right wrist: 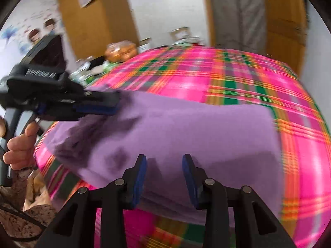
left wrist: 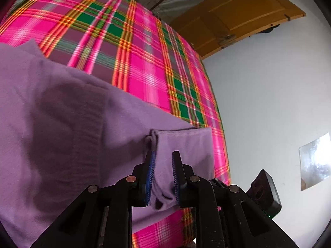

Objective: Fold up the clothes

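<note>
holding a purple fleece garment (right wrist: 186,128) over the pink plaid bedspread (left wrist: 124,47), we work with both grippers at its near edge. our left gripper (left wrist: 163,177) has a bunched corner of the fleece lying between its jaws, which stand a little apart; whether the pads truly pinch it, we cannot tell. our right gripper (right wrist: 164,177) hovers with jaws apart over the near hem, gripping nothing. the garment lies partly doubled, one layer lapped over another. we judge the main risk is the corner slipping free of the left pads if we lift, since the fleece is thick and bunched; a layer could also drag and skew the fold. the bedspread beyond the garment is bare and gives room, though the bed edge runs close on our left side.
</note>
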Motion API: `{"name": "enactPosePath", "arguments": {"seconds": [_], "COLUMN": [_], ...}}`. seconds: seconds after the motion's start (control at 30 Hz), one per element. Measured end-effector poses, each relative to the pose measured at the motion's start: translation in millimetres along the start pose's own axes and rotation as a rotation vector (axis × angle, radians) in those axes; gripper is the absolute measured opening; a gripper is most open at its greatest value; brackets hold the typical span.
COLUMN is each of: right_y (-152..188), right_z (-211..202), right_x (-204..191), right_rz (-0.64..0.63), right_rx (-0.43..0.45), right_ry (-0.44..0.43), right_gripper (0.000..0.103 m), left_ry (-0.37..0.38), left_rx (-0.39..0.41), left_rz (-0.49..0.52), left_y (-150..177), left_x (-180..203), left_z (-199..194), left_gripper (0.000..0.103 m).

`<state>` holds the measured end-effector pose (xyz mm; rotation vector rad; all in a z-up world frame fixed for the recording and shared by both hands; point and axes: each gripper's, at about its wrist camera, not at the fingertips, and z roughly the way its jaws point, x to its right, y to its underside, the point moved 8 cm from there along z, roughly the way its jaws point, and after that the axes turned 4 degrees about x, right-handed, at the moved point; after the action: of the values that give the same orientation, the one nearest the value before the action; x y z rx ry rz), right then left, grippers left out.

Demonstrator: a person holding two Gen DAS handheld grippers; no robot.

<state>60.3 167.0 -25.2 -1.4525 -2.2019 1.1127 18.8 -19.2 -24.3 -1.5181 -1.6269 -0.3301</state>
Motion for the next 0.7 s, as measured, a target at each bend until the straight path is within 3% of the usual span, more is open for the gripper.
{"name": "enactPosePath", "arguments": {"seconds": [0.2,0.33,0.47,0.7], "right_y": [-4,-13,-32,-37], "right_z": [19,18,21,53], "right_x": [-44,-51,-21,1], "right_rz": [-0.078,-0.103,-0.012,0.057], "right_rx": [-0.011,0.009,0.041,-0.015], "right_ry": [-0.067,-0.091,-0.024,0.060], "right_gripper": [0.037,0.036,0.036,0.029], "left_ry": [-0.013,-0.019,-0.033,-0.045], "left_rx": [0.038,0.055,0.070,0.075], "left_rz": [-0.032,-0.056,-0.077,-0.090], "left_y": [-4,-4,-3,-6], "left_x": [-6,-17,-31,-42], "left_z": [-2,-8,-16,-15], "left_gripper": [0.018,0.018,0.018,0.020]}}
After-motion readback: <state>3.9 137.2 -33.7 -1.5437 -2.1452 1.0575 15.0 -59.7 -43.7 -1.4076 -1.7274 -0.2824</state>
